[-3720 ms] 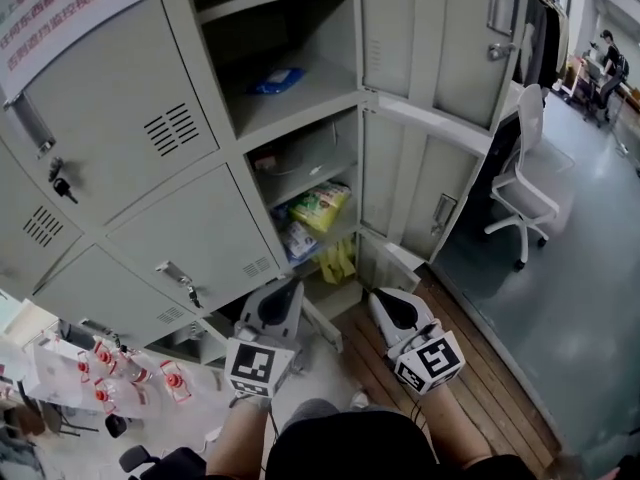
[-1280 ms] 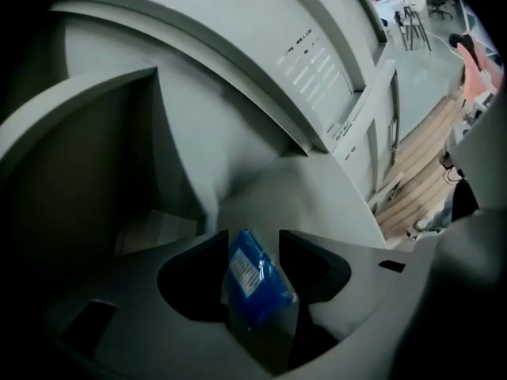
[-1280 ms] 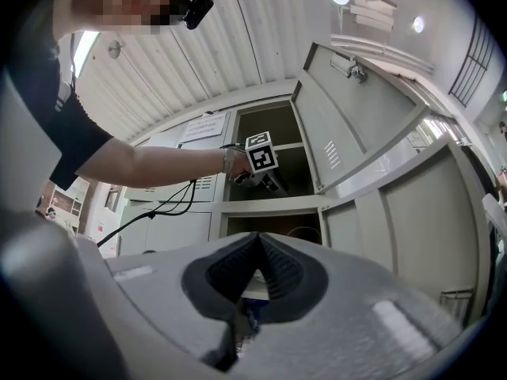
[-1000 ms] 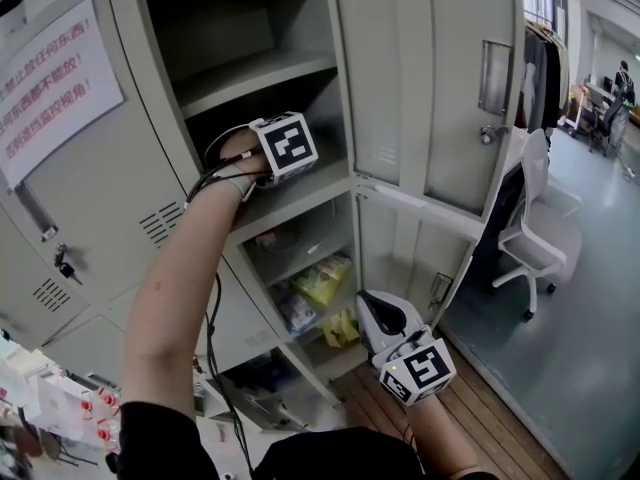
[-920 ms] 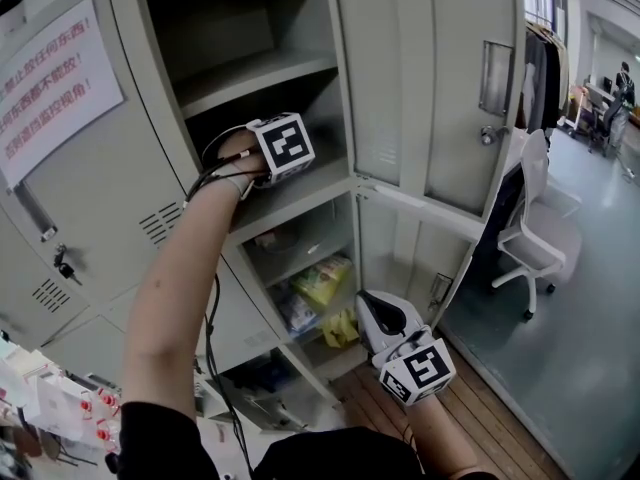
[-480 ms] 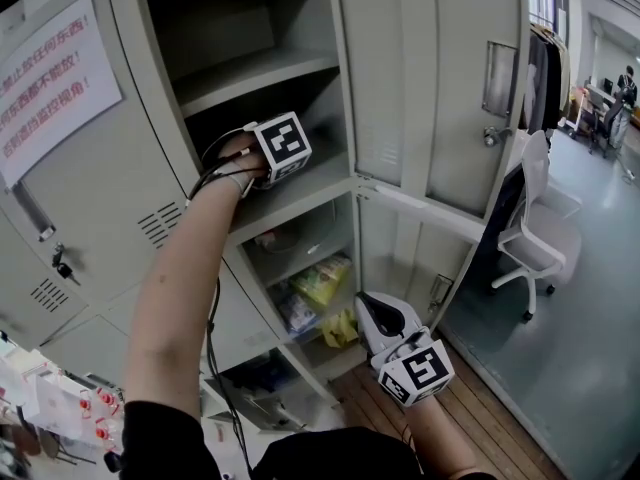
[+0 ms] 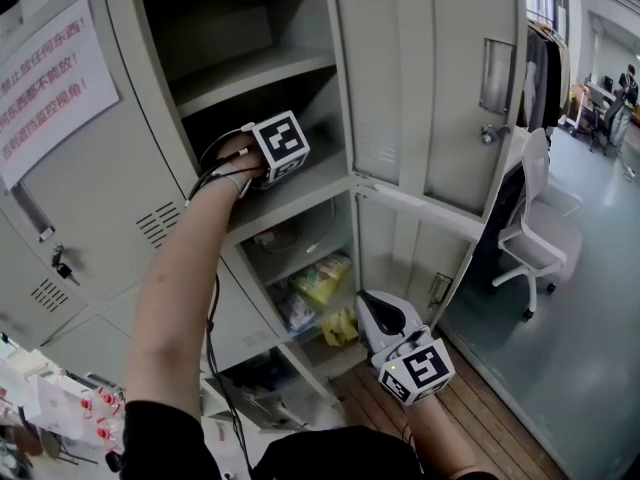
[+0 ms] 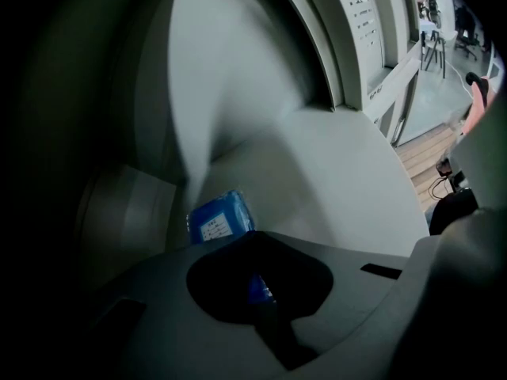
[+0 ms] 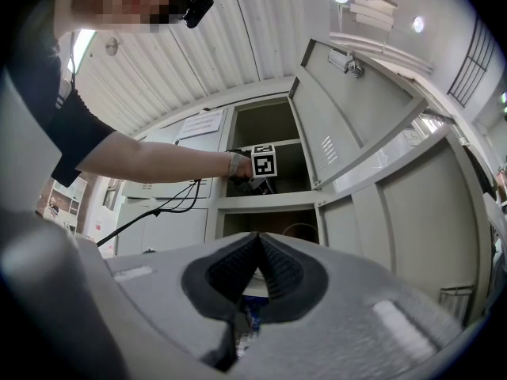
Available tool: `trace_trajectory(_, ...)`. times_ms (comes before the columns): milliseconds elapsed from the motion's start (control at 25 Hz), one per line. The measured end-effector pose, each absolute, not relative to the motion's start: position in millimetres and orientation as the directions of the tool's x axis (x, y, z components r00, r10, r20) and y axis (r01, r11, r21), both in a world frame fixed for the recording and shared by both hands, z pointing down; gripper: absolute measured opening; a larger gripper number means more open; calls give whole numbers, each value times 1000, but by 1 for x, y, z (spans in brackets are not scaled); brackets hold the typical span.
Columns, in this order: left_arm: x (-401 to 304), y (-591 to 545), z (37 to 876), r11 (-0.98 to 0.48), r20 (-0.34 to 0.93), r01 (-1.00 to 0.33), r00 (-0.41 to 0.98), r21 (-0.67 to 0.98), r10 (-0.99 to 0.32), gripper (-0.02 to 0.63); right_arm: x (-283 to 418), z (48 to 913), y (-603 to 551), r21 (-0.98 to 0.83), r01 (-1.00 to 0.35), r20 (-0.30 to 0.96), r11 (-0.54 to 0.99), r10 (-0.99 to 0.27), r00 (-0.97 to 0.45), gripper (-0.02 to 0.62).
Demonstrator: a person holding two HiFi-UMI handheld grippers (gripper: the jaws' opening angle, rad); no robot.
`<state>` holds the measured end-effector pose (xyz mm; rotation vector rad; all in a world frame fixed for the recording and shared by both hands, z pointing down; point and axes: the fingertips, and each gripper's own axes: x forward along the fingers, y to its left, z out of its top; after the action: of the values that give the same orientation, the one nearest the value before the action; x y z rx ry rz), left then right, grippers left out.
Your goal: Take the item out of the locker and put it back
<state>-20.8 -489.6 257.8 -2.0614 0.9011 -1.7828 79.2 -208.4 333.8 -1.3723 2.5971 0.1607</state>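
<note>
Blue flat plastic-wrapped packet with a white label point(image 8: 220, 222) lies on the floor of the upper compartment point(image 8: 341, 180) of the grey sheet-steel locker point(image 7: 345, 88), towards the back left corner. Its near end sits under the tips of the left gripper point(image 8: 255, 248)

Change noted: the left jaws have just been closing, from wide apart to fully together, with the packet's near edge between them. Blue shows in the gap behind the tips

Reading: the left gripper now pinches the packet, which appears to rest flat on the shelf, not yet lifted

Right gripper point(image 9: 257, 244) is held low in front of the lower compartments, jaws together, nothing in them

Judgement: grasp step done, so the take-out can begin. The grip is on an edge only, so the packet may swing or slip when drawn out past the door frame
</note>
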Motion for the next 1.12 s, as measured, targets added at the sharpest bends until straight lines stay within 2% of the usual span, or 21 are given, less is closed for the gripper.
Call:
trace_trajectory(280,-16,-482,255,-770,791,-288,64,-569,-608,5,83,334,-205,-1,-829,-224,560,-808,-545,-1)
trace_trajectory(600,-6,-458,249,-762,776,-224,36,-608,-629,5,86,333,-198,-3,-830,-225,558,-809,-543,0)
trace_trajectory(1120,12,-400,215,-702,691,-143,124,-698,-712,5,80,327,-185,5,-822,-225,569,-800,-555,-1)
